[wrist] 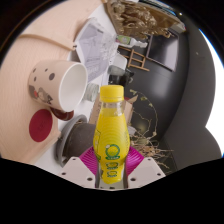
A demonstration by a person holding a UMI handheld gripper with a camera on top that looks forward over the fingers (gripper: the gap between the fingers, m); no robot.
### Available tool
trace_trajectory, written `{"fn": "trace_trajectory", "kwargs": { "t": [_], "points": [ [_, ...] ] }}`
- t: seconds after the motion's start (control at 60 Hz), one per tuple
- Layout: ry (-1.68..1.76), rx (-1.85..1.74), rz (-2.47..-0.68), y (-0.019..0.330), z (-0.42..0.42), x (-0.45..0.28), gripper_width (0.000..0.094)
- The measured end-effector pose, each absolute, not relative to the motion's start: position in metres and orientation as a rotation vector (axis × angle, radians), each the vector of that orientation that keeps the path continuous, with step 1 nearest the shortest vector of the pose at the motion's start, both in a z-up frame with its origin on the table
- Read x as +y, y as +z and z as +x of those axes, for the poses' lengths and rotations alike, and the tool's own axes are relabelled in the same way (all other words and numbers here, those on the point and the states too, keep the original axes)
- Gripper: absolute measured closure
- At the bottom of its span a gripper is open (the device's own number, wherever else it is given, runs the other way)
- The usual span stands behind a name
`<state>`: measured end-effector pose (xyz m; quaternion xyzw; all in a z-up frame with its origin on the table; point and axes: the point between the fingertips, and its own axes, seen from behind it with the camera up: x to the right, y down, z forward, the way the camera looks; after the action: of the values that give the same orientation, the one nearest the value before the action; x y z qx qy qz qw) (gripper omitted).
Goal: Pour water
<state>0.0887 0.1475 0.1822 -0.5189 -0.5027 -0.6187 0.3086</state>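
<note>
A yellow bottle (110,130) with an orange cap and a green label stands upright between my gripper's (111,165) two fingers. Both magenta pads (86,158) press against its lower sides, so the gripper is shut on it. Up and to the left of the bottle lies a white cup (58,83) with brown dots, tipped on its side with its mouth toward the bottle. A dark red round dish (41,125) sits below that cup, left of the bottle.
A grey cylinder (72,138) stands just left of the bottle. Beyond the bottle lie a clear plastic wrapper (98,45), a small ladder-like rack (136,56) and a nest of dry straw (140,16). More straw (150,146) lies to the right of the bottle.
</note>
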Motion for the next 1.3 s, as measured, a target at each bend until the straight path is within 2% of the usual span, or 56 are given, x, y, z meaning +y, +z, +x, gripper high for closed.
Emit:
{"fn": "trace_trajectory", "kwargs": {
  "t": [0.217,0.333,0.467,0.6,0.817,0.95,0.983,1.15,1.25,1.3],
  "points": [
    [-1.049,-0.73,-1.698,0.22,0.069,0.135,0.0614],
    [-0.727,-0.416,-1.804,0.222,0.071,0.131,0.0612],
    [-0.363,-0.156,-1.875,0.194,0.072,0.131,0.0613],
    [-0.136,0.009,-1.913,0.152,0.07,0.135,0.0611],
    [-0.049,0.126,-1.929,0.096,0.08,0.14,0.0605],
    [-0.016,0.153,-1.941,0.071,0.078,0.14,0.0582],
    [-0.023,0.141,-1.911,0.075,0.077,0.14,0.0571],
    [-0.035,0.127,-1.927,0.074,0.078,0.138,0.0411],
    [-0.05,0.15,-1.986,0.076,0.083,0.128,0.0062],
    [-0.083,0.16,-2.056,0.075,0.087,0.114,0.0085]
  ]
}}
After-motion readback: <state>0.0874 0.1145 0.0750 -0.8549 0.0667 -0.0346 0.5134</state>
